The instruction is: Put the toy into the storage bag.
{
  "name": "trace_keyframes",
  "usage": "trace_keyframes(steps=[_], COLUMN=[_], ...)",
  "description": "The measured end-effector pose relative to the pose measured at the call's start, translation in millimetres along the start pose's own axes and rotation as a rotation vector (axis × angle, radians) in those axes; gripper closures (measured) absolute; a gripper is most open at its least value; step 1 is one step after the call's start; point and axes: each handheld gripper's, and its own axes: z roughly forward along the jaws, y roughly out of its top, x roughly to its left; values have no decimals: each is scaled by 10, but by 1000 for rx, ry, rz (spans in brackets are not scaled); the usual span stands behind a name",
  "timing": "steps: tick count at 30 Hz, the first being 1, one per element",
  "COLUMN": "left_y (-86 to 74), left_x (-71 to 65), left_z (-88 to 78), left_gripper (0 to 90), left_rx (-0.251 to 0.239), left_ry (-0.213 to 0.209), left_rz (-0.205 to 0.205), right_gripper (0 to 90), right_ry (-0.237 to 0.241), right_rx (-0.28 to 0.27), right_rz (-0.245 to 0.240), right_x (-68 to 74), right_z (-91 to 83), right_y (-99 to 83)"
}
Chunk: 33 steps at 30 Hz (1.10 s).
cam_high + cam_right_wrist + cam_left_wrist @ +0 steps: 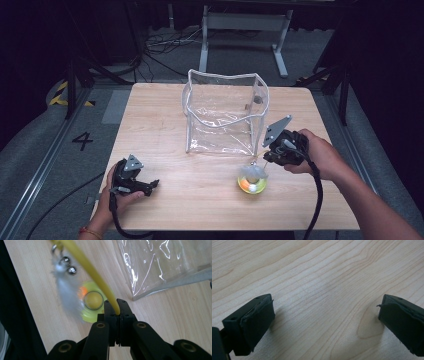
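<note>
Over on the bench point(165, 125), right gripper point(116, 308) is clamped on a yellow wand point(85, 263), probably a cat toy point(252, 180); left gripper point(325, 315) sits wide apart, holding nothing.

The clear plastic bag point(226, 112) stands open-topped at the middle back of the table point(160, 125), blocking any straight pass across there, with bare wood on both of its sides. Just in front of its right corner, the yellow toy point(252, 183) and its thin stick point(87, 265) take up room. The front-left of the table lies open, and bare wood shows between the left gripper point(324, 315)'s 2 wide-apart jaws.
</note>
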Motion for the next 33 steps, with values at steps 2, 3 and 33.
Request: trace_keyframes(steps=[2,3,33], left_y=[0,0,0], left_x=[0,-1,0], left_z=[0,-1,0], left_gripper=[8,7,8], left_rx=[0,1,0], left_ry=[0,0,0], left_rz=[0,-2,0], right_gripper=[881,881,882], right_ry=[2,6,-132], right_rx=[9,13,30], right_rz=[-3,-6,145], right_x=[3,3,-538], right_z=[-5,-9,-564], right_y=[22,31,-305])
